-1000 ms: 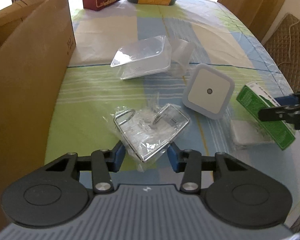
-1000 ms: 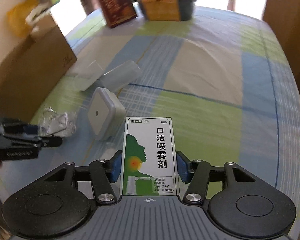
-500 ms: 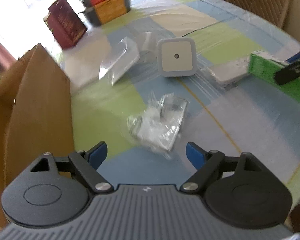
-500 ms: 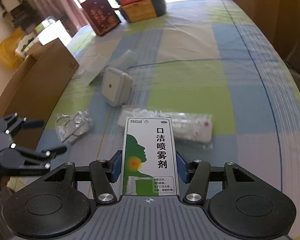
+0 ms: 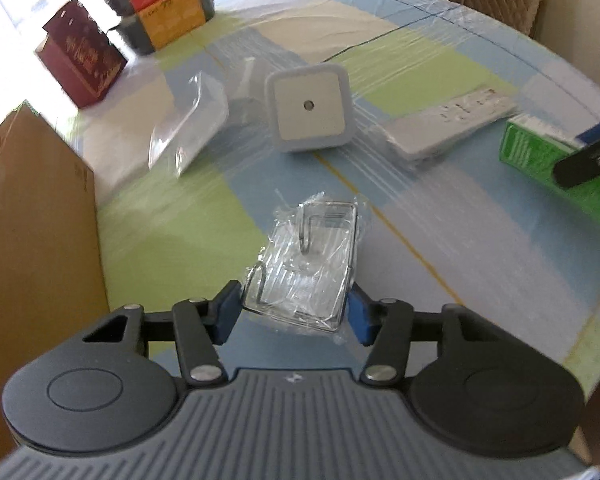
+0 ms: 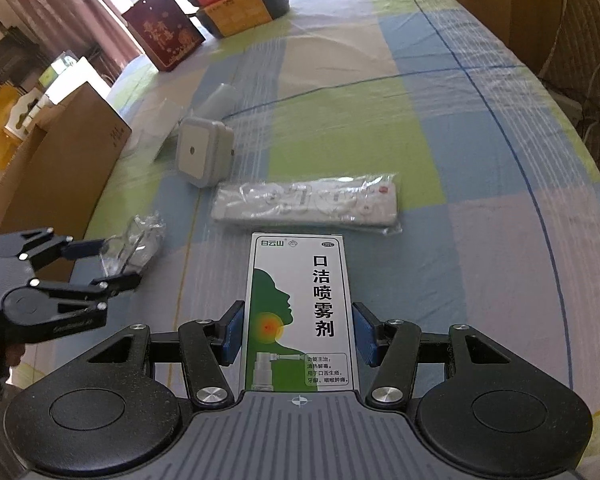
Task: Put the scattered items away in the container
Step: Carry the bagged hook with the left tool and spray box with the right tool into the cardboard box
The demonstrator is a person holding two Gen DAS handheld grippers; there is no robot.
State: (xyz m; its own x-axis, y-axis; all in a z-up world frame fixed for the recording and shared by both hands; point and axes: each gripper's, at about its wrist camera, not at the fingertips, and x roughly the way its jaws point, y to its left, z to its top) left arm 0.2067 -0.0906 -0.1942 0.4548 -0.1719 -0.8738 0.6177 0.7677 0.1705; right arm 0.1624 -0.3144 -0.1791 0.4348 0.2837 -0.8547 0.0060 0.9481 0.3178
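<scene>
here the pick-up step is in hand: the left gripper [image 5: 294, 310] is set with a blue pad at each side of the bagged wire rack [image 5: 306, 264] on the table [image 5: 480, 280], though whether it is truly clamped cannot be told, while the right gripper [image 6: 298, 334] is closed on the green spray box [image 6: 300, 312]. next, a lift and a carry to the cardboard box [image 5: 36, 232] at the left are judged needed. counted loose on the table are one square night light [image 5: 309, 110], one wrapped remote [image 6: 306, 204] and one clear plastic case [image 5: 190, 130].
</scene>
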